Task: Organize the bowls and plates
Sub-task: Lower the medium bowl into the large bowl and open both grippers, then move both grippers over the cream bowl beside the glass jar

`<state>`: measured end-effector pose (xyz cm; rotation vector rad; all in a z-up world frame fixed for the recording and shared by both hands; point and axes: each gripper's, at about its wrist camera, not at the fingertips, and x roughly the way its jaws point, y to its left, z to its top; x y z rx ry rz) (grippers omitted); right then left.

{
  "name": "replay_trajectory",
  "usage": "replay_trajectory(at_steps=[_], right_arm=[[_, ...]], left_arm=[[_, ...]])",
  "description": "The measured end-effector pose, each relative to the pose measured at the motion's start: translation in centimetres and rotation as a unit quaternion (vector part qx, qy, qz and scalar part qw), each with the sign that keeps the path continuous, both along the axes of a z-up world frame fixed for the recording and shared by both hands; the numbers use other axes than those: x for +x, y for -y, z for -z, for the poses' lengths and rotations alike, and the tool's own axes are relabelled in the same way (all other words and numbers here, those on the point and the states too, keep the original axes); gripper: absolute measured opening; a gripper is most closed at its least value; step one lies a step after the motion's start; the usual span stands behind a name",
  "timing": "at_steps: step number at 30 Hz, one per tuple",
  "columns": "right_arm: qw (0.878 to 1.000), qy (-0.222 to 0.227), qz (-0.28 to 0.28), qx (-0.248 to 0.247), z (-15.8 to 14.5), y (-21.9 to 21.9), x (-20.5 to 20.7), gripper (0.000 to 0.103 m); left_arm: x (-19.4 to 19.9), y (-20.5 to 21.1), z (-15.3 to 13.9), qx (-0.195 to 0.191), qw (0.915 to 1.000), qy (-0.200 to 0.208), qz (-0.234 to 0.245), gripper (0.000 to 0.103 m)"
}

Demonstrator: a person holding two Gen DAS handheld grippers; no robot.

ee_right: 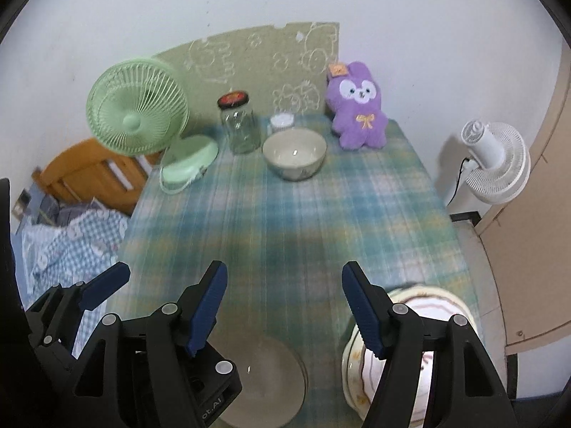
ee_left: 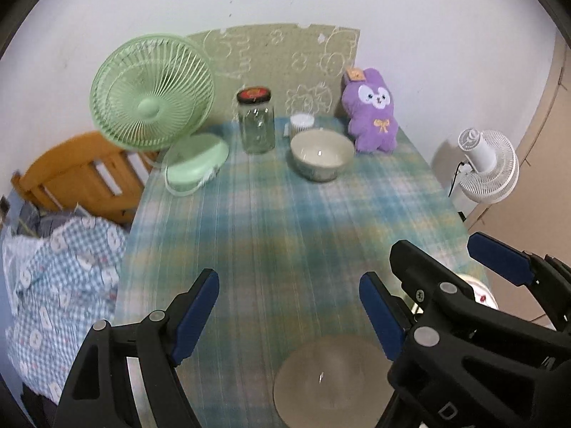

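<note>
Judging by the layout, sorting looks unfinished: the bowl (ee_right: 294,155) sits upper centre, the grey plate (ee_right: 266,380) and patterned plates (ee_right: 357,367) lie apart at the bottom. Both the left gripper (ee_left: 289,312) and right gripper (ee_right: 284,305) stand wide, holding nothing.

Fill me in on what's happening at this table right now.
A person holds a two-finger gripper in each hand above a table covered in a plaid cloth, sorting dishes. Both the left gripper and the right gripper are open and hold nothing. Near them lie a flat grey plate and, to its right, a patterned dish. A pale bowl sits at the far end, untouched, near a glass jar, a green fan and a purple plush.
</note>
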<state>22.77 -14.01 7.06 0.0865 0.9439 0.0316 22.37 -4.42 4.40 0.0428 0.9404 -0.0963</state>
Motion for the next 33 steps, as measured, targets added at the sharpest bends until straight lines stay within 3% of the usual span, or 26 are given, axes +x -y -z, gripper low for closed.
replay_trajectory(at_steps=[7,14,33], right_arm=[[1.000,0.012,0.006,-0.013,-1.3,1.1,3.6,0.071],[1.000,0.010,-0.015,-0.016,-0.8,3.0,8.6,0.071],[0.997,-0.008,-0.076,-0.013,6.3,6.2,24.0,0.071]], left_arm=[[3.6,1.3,-1.0,-0.001,0.9999,0.013,0.001,0.083],[8.0,3.2,-0.4,-0.001,0.9997,0.010,-0.022,0.083],[21.3,6.4,5.9,-0.005,0.9967,-0.007,-0.080,0.080]])
